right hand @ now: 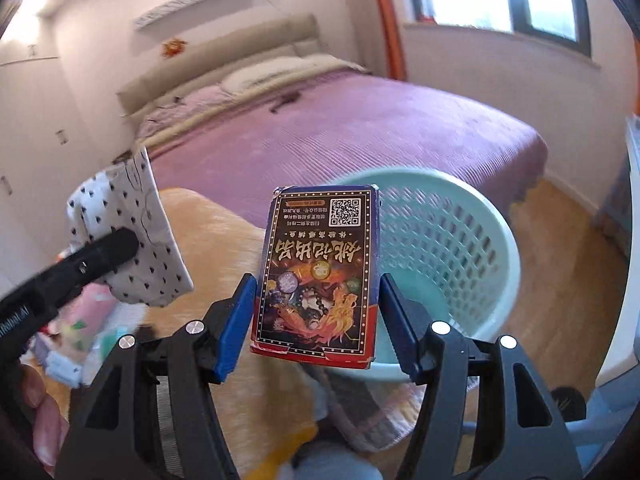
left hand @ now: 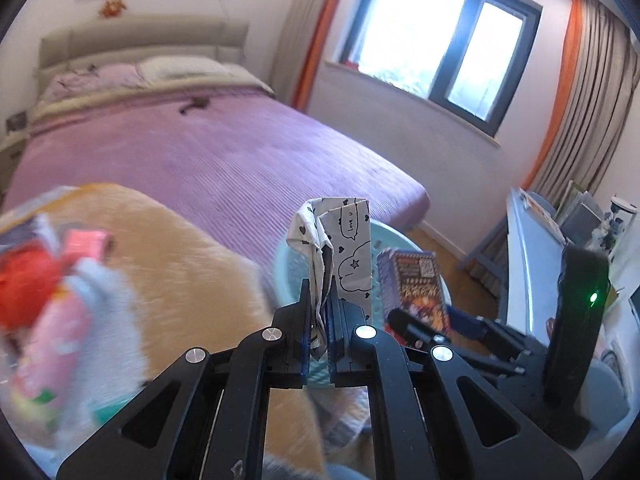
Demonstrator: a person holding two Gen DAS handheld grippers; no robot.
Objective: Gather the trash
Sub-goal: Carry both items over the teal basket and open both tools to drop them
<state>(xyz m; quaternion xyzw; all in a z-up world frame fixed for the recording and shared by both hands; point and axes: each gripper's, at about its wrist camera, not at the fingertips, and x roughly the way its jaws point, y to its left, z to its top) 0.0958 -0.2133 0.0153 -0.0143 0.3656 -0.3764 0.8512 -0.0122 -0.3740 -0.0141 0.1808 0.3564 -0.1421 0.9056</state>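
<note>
**Paper and card held over the basket**

Patterned white paper (left hand: 345,248) is clamped upright in the left gripper (left hand: 319,312). Just to its right, the right gripper (right hand: 316,312) pinches a dark printed card box (right hand: 320,272), with the mint laundry basket (right hand: 460,248) directly beyond.

Daylight is pouring through a dark-framed window (left hand: 440,48) flanked by orange-edged curtains (left hand: 576,92). A bed (left hand: 224,152) with a purple cover is filling the room below pale walls; wooden floor (right hand: 560,248) is showing beside it.
</note>
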